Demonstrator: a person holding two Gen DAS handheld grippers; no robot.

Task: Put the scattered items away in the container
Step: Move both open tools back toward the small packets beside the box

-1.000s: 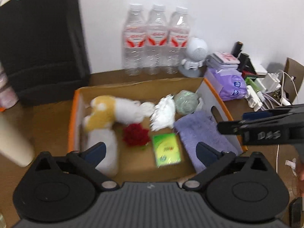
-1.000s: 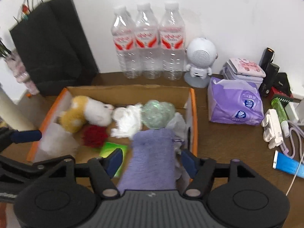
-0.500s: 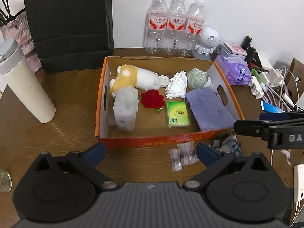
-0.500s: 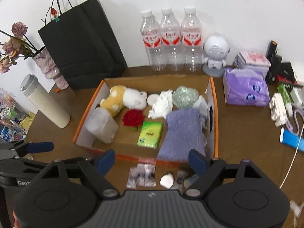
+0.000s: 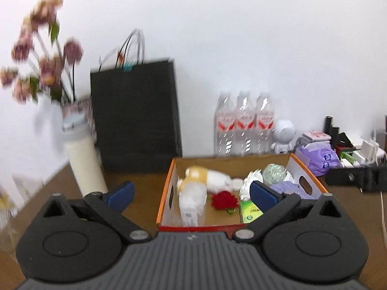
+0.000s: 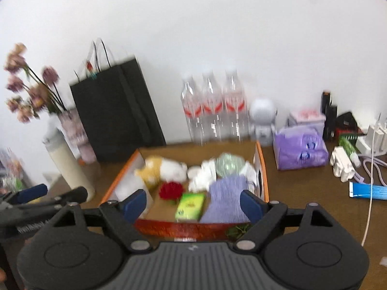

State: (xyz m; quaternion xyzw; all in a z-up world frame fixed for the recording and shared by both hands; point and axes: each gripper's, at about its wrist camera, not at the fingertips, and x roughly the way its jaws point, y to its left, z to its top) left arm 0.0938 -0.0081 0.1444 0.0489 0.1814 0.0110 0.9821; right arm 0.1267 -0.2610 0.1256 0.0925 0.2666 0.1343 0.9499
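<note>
The orange-edged cardboard box (image 5: 167,188) stands straight ahead on the brown table. Inside it lie a yellow-and-white plush toy (image 5: 200,178), a red rose (image 5: 225,199), a green tissue pack (image 5: 250,211), a purple cloth (image 6: 227,200), a clear container (image 5: 192,203) and crumpled white paper (image 5: 251,181). A dark green scrap (image 6: 238,230) lies on the table just in front of the box (image 6: 262,169). My left gripper (image 5: 192,194) is open and empty, short of the box's near wall. My right gripper (image 6: 193,204) is also open and empty.
A black paper bag (image 5: 135,113), a cream flask (image 5: 83,164) and a vase of flowers (image 6: 31,91) stand to the left. Three water bottles (image 6: 215,111), a white robot figure (image 6: 262,118), a purple tissue pack (image 6: 301,148), chargers, cables and a blue tube (image 6: 368,191) crowd the right.
Both grippers have drawn back from over the box and tilted up, so more wall shows. The right jaws widened and left the purple cloth lying in the box.
</note>
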